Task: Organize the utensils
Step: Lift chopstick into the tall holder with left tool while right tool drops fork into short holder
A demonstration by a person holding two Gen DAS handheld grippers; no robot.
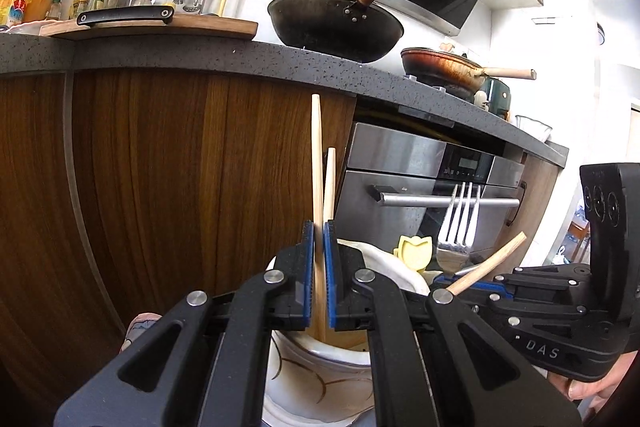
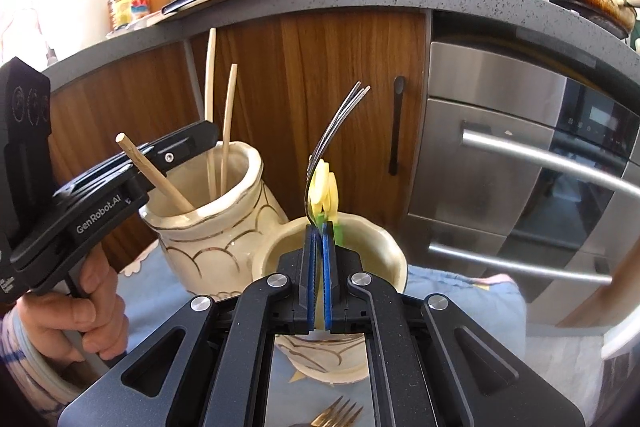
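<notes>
While both grippers work over the two jars, the scene reads as follows.

Left gripper [image 1: 319,239]: pads drawn together on one wooden chopstick [image 1: 317,163], held upright between them.
Chopstick axis: near vertical, its lower end already down past the rim inside the chopstick jar [image 2: 208,223]; a second chopstick [image 1: 329,183] stands just beside it, not clearly gripped.
Third chopstick [image 2: 154,173]: leans at a slant in the same jar, its top resting across the left gripper's body.
Chopstick jar, from the left gripper: directly below the fingertips, so the likely coming move is a straight drop along the stick's long axis.
Right gripper [image 2: 319,235]: pads clamped on the neck of a steel fork [image 2: 334,125], tines up and curving away.
Fork jar [image 2: 384,255]: right under the right gripper's tips, touching or just beside the chopstick jar; yellow plastic utensils [image 2: 326,193] already stand in it, against the fork.
Nearer hand: each gripper sits over its own jar; neither needs to cross.
Loose fork [image 2: 340,413]: lies on the blue cloth [image 2: 472,291] below the right gripper, apparently not yet sorted.
</notes>
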